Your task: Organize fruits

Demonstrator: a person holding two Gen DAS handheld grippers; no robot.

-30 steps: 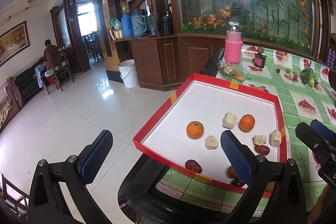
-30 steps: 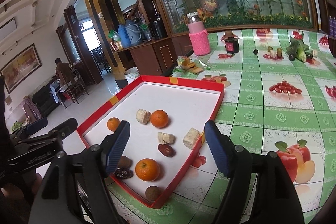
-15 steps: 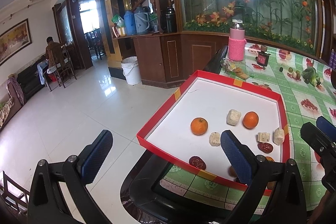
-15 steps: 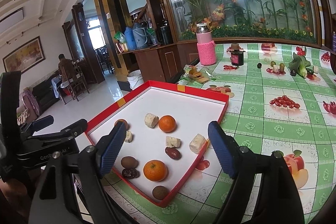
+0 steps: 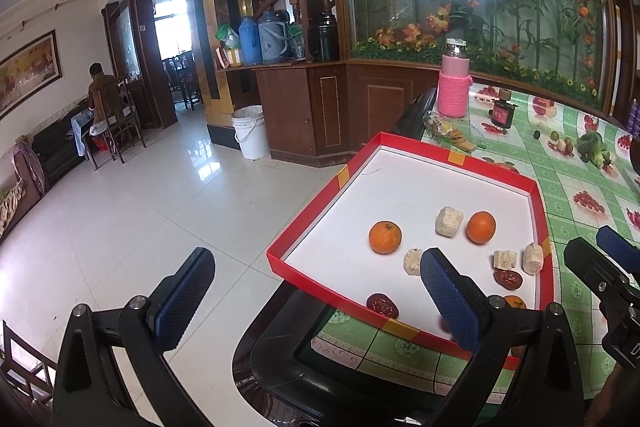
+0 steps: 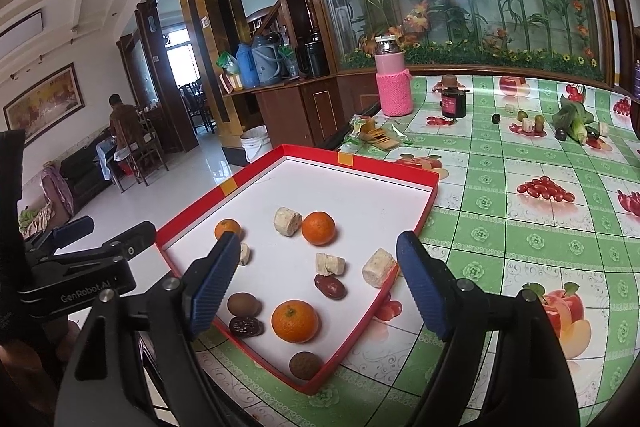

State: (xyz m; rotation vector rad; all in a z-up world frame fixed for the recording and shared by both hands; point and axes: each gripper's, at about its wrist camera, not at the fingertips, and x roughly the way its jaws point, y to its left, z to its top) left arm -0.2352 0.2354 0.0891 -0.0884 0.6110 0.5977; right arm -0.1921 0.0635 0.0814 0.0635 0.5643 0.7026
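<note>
A red-rimmed white tray (image 6: 424, 215) (image 5: 304, 227) lies on the green fruit-print table. In it are three oranges (image 6: 295, 320) (image 6: 318, 227) (image 5: 385, 237), several pale cut chunks (image 6: 287, 221), dark red dates (image 6: 330, 286) and brown round fruits (image 6: 305, 365). My right gripper (image 6: 316, 287) is open and empty, held above the tray's near end. My left gripper (image 5: 316, 291) is open and empty, at the tray's near left corner, partly over the floor. Each gripper shows in the other's view (image 6: 80, 263) (image 5: 608, 267).
A pink knit-covered flask (image 6: 394, 83), a dark jar (image 6: 453, 101), a snack packet (image 6: 372, 135) and small fruits and vegetables (image 6: 572, 123) stand at the table's far side. A black chair (image 5: 288, 359) sits below the table edge. A glass flower panel backs the table.
Both grippers have drawn back and risen a little, so the tray looks smaller and farther. Both stay open. The items in the tray have not moved.
</note>
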